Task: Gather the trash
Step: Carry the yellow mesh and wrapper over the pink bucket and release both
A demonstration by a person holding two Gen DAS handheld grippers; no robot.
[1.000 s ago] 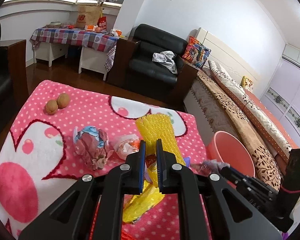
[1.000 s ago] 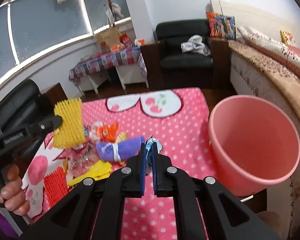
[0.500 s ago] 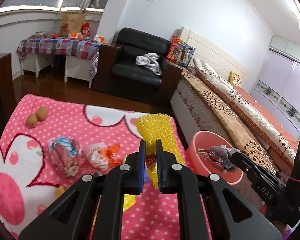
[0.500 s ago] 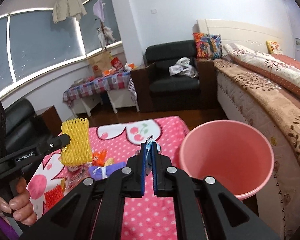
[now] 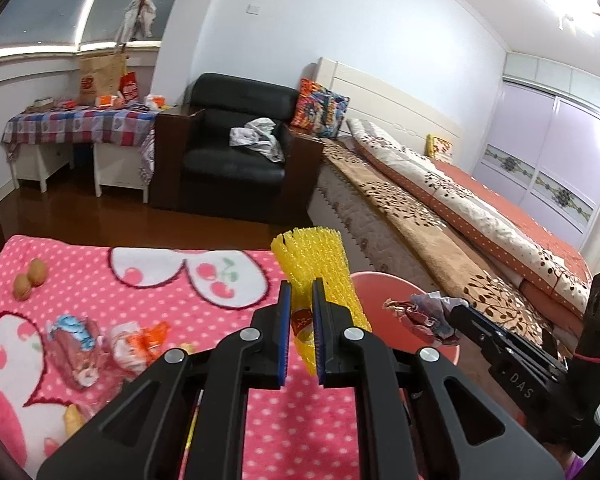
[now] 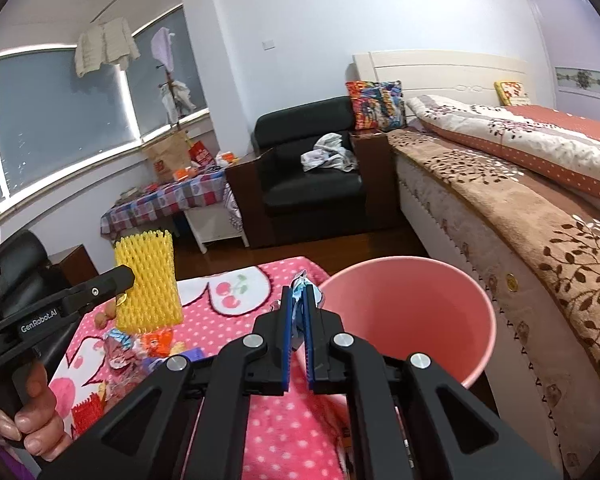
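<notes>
Your right claw pinches a crumpled wrapper just left of the pink bucket, nearer it than the other hand. Your left claw grips a yellow foam net, standing upright, over the pink blanket. More wrappers lie behind; the bucket's bottom is hidden.

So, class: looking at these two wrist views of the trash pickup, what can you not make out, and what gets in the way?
- Left wrist view: the pink bin, mostly hidden behind the yellow foam net and the left gripper.
- Right wrist view: the crumpled wrapper, mostly hidden by the right gripper shut on it.
- Right wrist view: the purple packet, covered by the gripper body.
- Both views: package print, too small.
</notes>
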